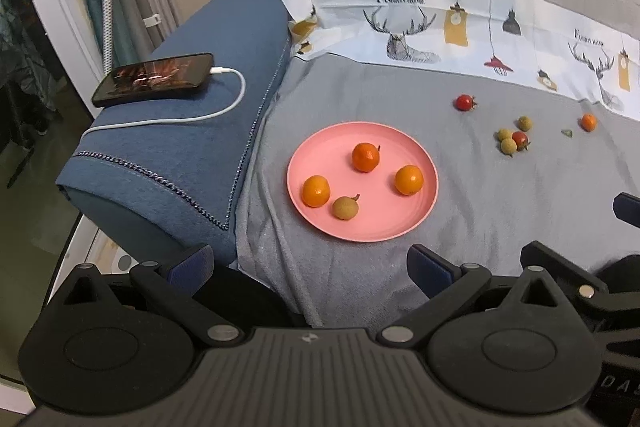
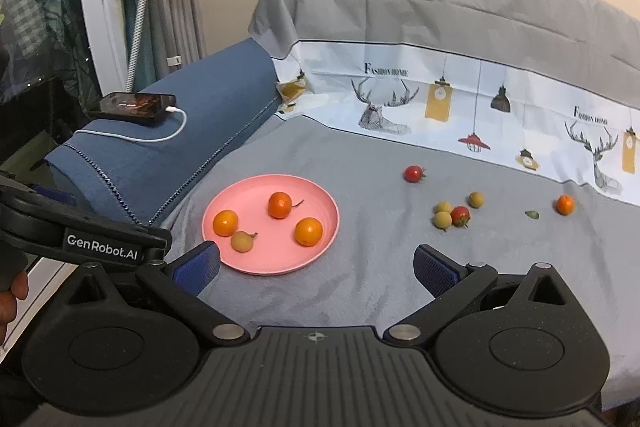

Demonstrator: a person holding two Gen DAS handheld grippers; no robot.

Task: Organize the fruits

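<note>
A pink plate (image 1: pixel 416 223) (image 2: pixel 324 231) lies on the grey sofa cover. It holds three small oranges (image 1: pixel 365 157) (image 2: pixel 279 205) and one tan longan (image 1: pixel 345 207) (image 2: pixel 242 241). Loose on the cover to the right lie a cherry tomato (image 1: pixel 464 102) (image 2: pixel 414 173), a cluster of longans with a second tomato (image 1: pixel 509 145) (image 2: pixel 443 219), one more longan (image 1: pixel 525 123) (image 2: pixel 475 199) and a small orange (image 1: pixel 588 122) (image 2: pixel 565 204). My left gripper (image 1: pixel 310 265) is open and empty, near the plate's front edge. My right gripper (image 2: pixel 316 265) is open and empty, to the front right of the plate.
A phone (image 1: pixel 154 78) (image 2: pixel 132 105) on a white charging cable lies on the blue sofa arm (image 1: pixel 168 163) at the left. A small green leaf (image 1: pixel 567 133) (image 2: pixel 532 214) lies near the far orange. A printed cloth band (image 2: pixel 460 103) runs along the sofa back.
</note>
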